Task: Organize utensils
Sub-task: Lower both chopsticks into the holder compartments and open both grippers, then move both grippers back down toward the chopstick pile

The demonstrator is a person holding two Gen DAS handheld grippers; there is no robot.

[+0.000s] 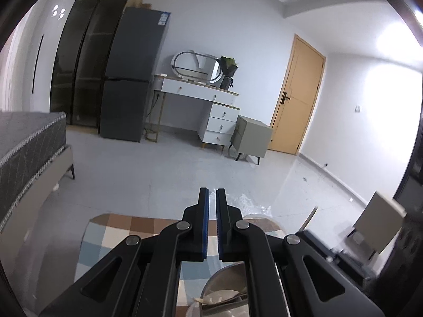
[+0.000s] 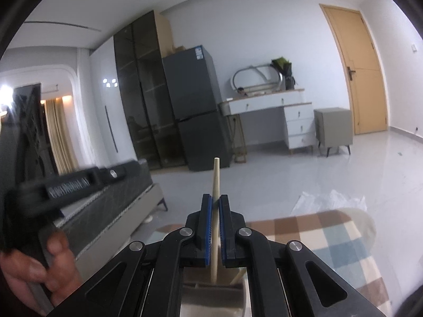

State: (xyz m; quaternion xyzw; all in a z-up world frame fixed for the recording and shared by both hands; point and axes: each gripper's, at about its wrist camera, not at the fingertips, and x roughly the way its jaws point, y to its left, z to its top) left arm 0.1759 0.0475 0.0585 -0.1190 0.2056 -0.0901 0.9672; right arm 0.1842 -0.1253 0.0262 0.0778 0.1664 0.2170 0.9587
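My right gripper (image 2: pixel 216 200) is shut on a pale wooden chopstick (image 2: pixel 215 179) that stands upright between the blue pads, its tip sticking up past the fingertips. Its lower end reaches into a metal holder (image 2: pixel 211 298) below the gripper, where a second pale stick (image 2: pixel 238 277) leans. My left gripper (image 1: pixel 212 191) has its jaws almost closed with a thin gap and nothing between them. Below it is a round metal tray (image 1: pixel 224 285) with a pale spoon-like utensil (image 1: pixel 216 297) in it. The left gripper also shows blurred at the left of the right wrist view (image 2: pixel 79 182).
A checkered cloth (image 2: pixel 343 243) covers the table under both grippers. Clear plastic wrap (image 2: pixel 330 198) lies at its far edge. Beyond are a grey bed (image 1: pixel 26 153), a fridge (image 1: pixel 132 74), a white dresser (image 1: pixel 201 97) and a wooden door (image 1: pixel 298 95).
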